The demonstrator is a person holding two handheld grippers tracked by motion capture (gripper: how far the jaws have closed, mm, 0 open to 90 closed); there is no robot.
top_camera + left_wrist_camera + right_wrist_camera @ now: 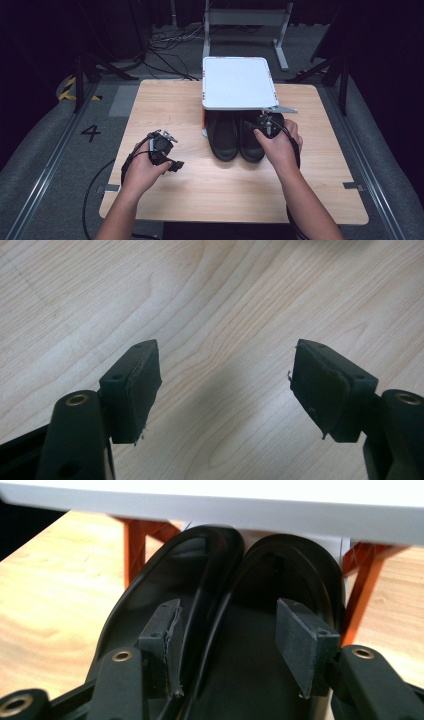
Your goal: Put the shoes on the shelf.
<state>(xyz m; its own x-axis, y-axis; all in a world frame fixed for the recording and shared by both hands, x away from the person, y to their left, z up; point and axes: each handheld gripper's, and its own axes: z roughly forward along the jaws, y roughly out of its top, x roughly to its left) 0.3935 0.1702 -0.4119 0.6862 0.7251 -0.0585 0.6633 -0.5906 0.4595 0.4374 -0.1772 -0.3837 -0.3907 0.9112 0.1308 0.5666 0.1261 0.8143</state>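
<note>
Two black shoes stand side by side on the wooden table (165,107), their far ends under a white shelf (237,82). They are the left shoe (222,137) and the right shoe (250,145). My right gripper (262,124) hangs over their near ends. In the right gripper view, the right gripper (227,605) is open. One pad sits in the left shoe (150,595) and the other in the right shoe (310,570), with both inner rims between them and neither pad pressing. My left gripper (172,162) is left of the shoes over bare wood, and the left gripper (226,347) is open and empty.
The white shelf (250,505) rests on orange legs (132,545) just behind the shoes and overhangs them. Bare tabletop lies to the left, right and front. Beyond the table, cables and a metal stand (245,20) are on the dark floor.
</note>
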